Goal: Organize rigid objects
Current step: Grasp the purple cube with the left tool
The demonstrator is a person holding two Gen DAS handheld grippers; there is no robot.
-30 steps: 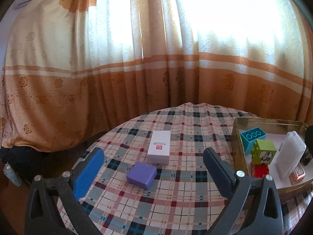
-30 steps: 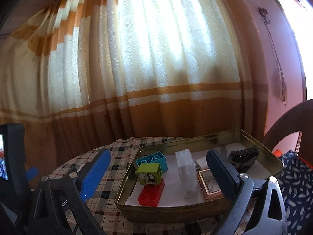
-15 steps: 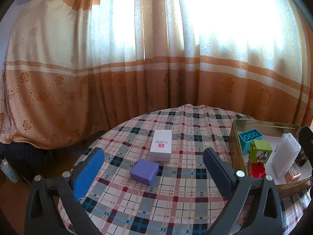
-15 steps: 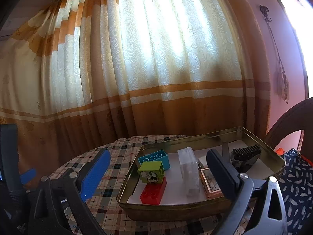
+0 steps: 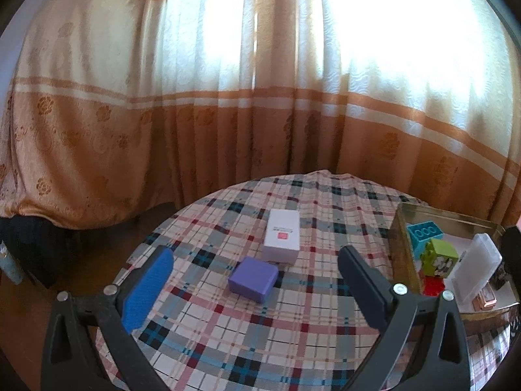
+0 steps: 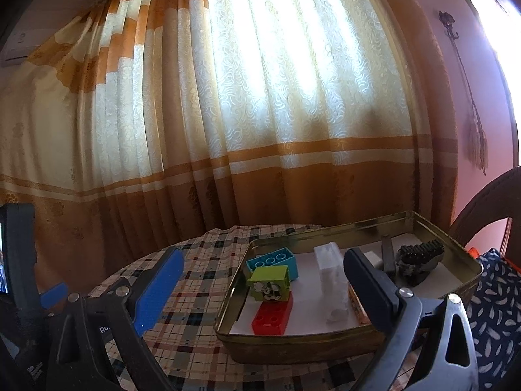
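Note:
A purple box [image 5: 253, 279] and a white box [image 5: 282, 239] with a red mark lie on the plaid tablecloth [image 5: 293, 332]. My left gripper [image 5: 257, 280] hovers open above and in front of the purple box. At the right stands a gold metal tin [image 6: 293, 343] that holds a blue brick [image 6: 276, 261], a green block [image 6: 269, 282], a red brick [image 6: 273, 315], a clear plastic case [image 6: 332, 283] and a dark toothed clip [image 6: 420, 260]. My right gripper [image 6: 263, 283] is open, with nothing between its fingers, in front of the tin.
An orange and cream curtain [image 5: 260, 97] hangs close behind the round table. A dark chair back [image 6: 488, 202] and a patterned cushion [image 6: 498, 309] sit to the right of the tin. The floor drops away past the table's left edge [image 5: 153, 231].
Both grippers have pulled back and risen slightly, so the boxes and the tin look a little smaller and lower. Nothing was gripped or released.

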